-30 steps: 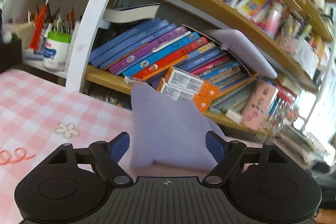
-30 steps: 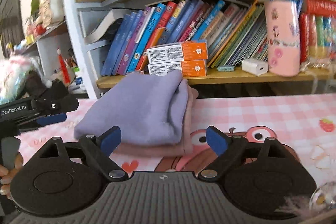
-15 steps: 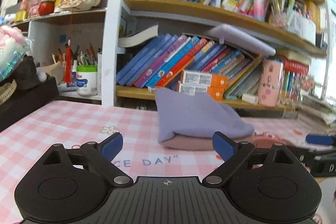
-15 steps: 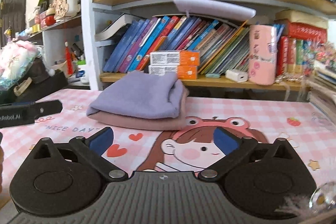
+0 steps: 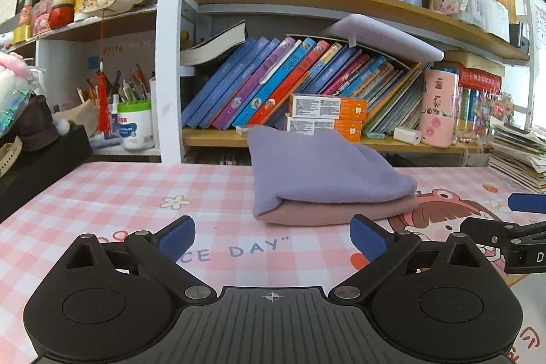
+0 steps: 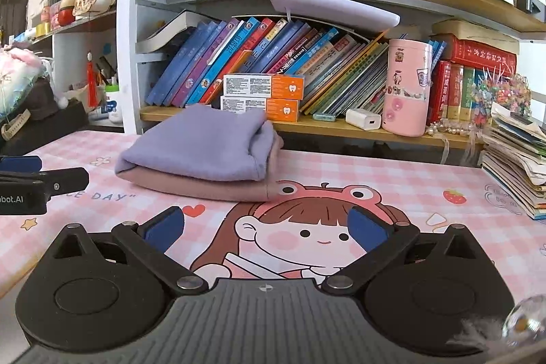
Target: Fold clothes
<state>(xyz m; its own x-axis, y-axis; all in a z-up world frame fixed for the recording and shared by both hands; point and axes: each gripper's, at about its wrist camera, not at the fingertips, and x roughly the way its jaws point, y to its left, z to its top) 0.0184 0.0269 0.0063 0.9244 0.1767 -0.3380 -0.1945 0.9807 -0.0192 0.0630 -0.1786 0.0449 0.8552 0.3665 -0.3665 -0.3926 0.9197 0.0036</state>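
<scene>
Folded lavender garment [image 5: 327, 173] stacked on a folded pink garment [image 5: 341, 214], both flat on the table [image 5: 102, 193] with its pink checked cartoon mat, close to the bookshelf [image 5: 307, 139] behind. Lavender piece on top, fold edges toward the cameras, pink layer showing beneath along the front and right edge.

Left gripper [image 5: 273, 236] low over the mat, short of the stack, jaws opening and nearly at full spread, nothing between them, blue pads clear of the cloth. Right gripper [image 6: 266, 226] likewise short of the stack, over the cartoon girl print, jaws spread wide and empty.

Two orange-and-white boxes [image 6: 262, 94] on the shelf just behind the stack, leaning books [image 6: 239, 57] further back, pink canister [image 6: 407, 87] to the right.
</scene>
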